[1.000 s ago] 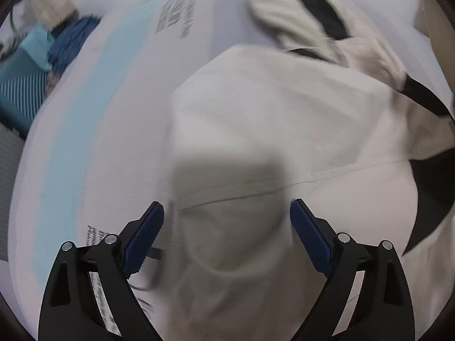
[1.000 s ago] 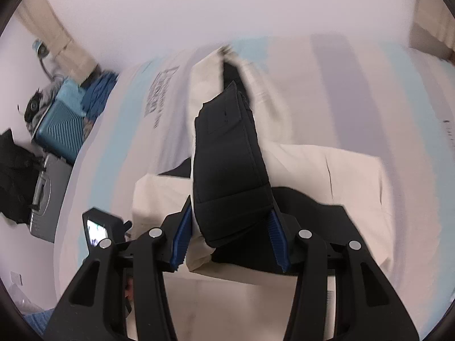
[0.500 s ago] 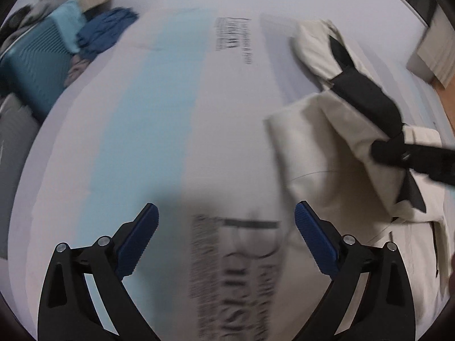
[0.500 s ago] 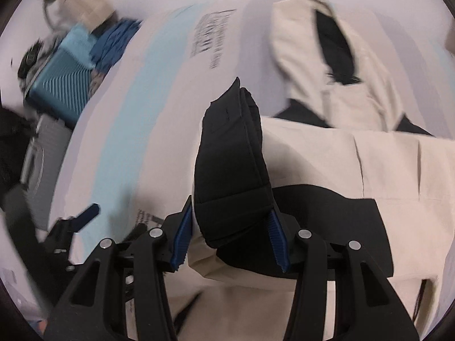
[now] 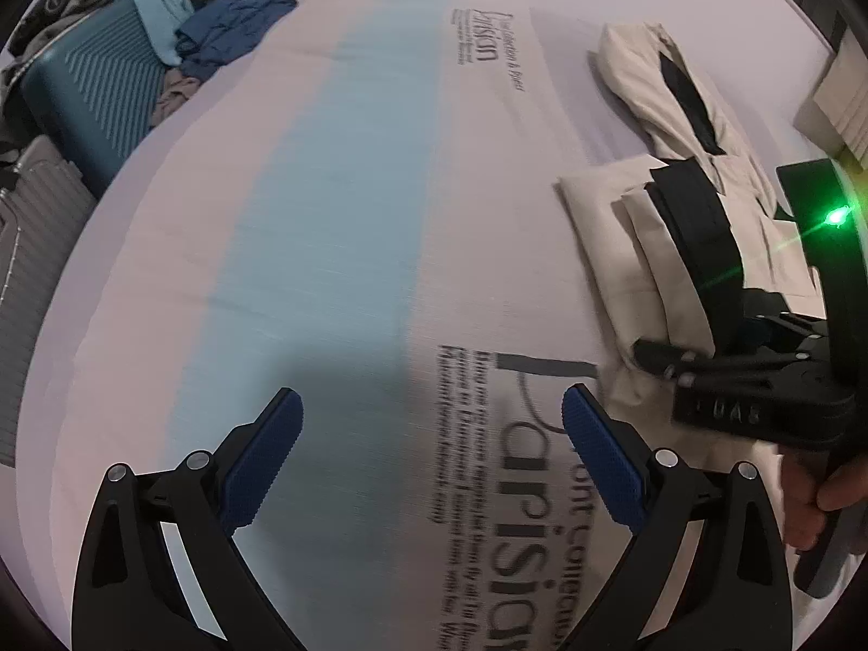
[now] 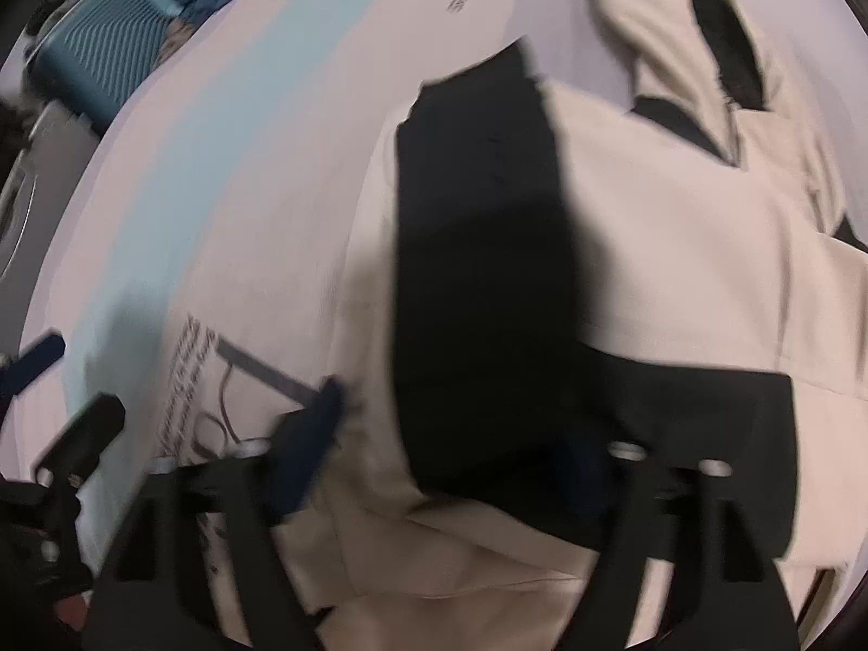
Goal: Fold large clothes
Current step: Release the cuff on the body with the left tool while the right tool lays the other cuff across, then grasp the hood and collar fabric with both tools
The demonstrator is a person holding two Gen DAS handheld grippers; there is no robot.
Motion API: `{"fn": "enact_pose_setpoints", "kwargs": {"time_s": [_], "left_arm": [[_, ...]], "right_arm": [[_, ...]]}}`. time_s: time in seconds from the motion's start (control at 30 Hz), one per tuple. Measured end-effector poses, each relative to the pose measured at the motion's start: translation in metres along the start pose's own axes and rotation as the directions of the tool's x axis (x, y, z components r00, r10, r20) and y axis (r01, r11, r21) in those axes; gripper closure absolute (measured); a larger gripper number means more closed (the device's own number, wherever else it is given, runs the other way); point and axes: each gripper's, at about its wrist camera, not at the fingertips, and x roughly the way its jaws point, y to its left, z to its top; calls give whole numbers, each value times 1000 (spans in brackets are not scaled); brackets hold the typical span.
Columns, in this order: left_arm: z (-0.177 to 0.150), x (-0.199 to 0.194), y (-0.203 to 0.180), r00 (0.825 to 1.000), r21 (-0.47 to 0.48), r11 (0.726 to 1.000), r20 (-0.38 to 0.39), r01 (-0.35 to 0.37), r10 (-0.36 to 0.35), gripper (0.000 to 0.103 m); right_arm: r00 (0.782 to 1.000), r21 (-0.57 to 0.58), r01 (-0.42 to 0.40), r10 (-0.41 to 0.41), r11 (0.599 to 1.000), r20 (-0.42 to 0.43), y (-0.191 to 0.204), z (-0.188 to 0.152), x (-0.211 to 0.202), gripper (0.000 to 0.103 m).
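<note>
A cream garment with black panels (image 5: 607, 217) lies on the bed at the right of the left wrist view and fills the right wrist view (image 6: 667, 228). Its black sleeve (image 6: 477, 271) lies folded across the cream body. My left gripper (image 5: 431, 417) is open and empty above the printed bedsheet, left of the garment. My right gripper (image 6: 461, 434) is blurred; its jaws stand wide apart around the near end of the black sleeve, and it also shows in the left wrist view (image 5: 759, 385) at the garment's near edge.
The bedsheet (image 5: 336, 217) is white with a light blue stripe and printed text. A teal suitcase (image 5: 92, 97), a grey case and a pile of blue clothes (image 5: 233, 21) sit beyond the bed's far left corner.
My right gripper lowered the black sleeve onto the cream body and its jaws spread apart. My left gripper moved left, away from the garment, and stayed open.
</note>
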Motion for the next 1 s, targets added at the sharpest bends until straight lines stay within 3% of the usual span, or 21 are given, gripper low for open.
{"fn": "enact_pose_setpoints", "kwargs": {"time_s": [0.17, 0.23, 0.3, 0.43, 0.57, 0.7, 0.8, 0.9, 1.0], "left_arm": [[13, -9, -26, 999, 35, 999, 32, 29, -30, 8], [21, -15, -41, 998, 55, 998, 51, 41, -44, 8], [32, -23, -61, 995, 76, 995, 77, 60, -66, 7], [54, -32, -103, 986, 103, 988, 114, 112, -123, 7], [74, -38, -149, 967, 127, 976, 160, 179, -198, 7], [80, -21, -192, 962, 162, 964, 139, 210, -233, 6], [78, 20, -203, 985, 183, 974, 83, 132, -149, 6], [76, 63, -177, 998, 83, 994, 7, 69, -70, 6], [72, 84, -158, 996, 23, 996, -37, 86, -86, 8]], "right_arm": [[985, -46, -144, 148, 988, 94, -33, -25, -62, 15], [974, -73, -152, 162, 986, 156, -58, -38, -97, 15], [974, -71, -102, 114, 992, 194, -84, -45, -118, 15], [969, 57, 120, -129, 991, 210, -178, -49, -137, 15], [958, 184, 186, -219, 965, 182, -248, -52, -134, 15], [964, 178, 205, -231, 962, 134, -269, -54, -112, 22], [957, 136, 248, -265, 959, 120, -275, -57, -96, 24], [958, 100, 255, -265, 962, 108, -278, -63, -87, 22], [959, 53, 256, -261, 965, 110, -280, -63, -81, 20]]}}
